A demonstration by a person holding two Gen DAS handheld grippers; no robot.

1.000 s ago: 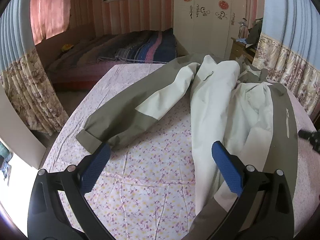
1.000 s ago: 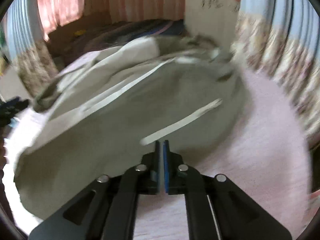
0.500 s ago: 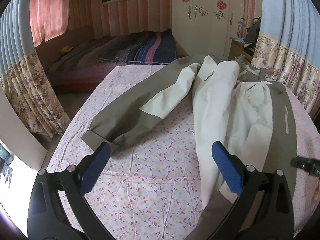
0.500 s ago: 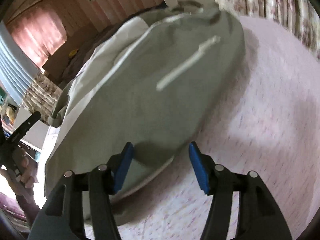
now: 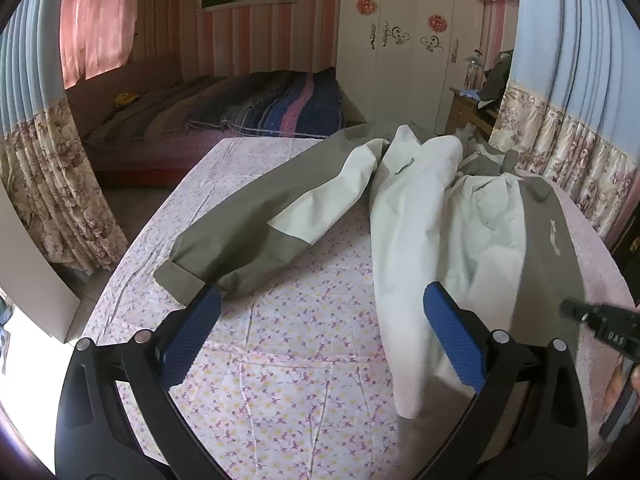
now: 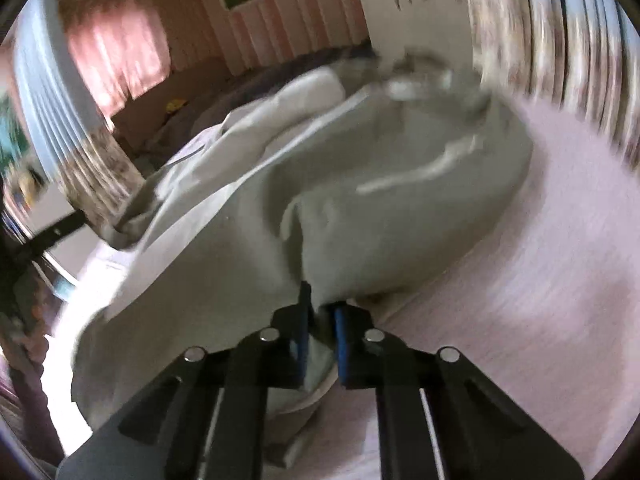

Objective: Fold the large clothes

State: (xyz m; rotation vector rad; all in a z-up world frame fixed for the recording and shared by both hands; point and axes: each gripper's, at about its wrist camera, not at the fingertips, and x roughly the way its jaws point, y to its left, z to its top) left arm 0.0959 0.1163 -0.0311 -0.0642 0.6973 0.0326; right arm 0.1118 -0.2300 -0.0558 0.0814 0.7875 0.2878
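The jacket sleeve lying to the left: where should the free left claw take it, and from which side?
Grip the sleeve at its folded cuff, coming from the near side; the cuff lies flat just ahead of the open left claw.

The left wrist view looks from above the near edge of the bed, facing along it toward the wardrobe, with the jacket well ahead. The right wrist view sits low and close against the jacket, blurred, facing the same wardrobe. Both share jacket, bed and back wall.
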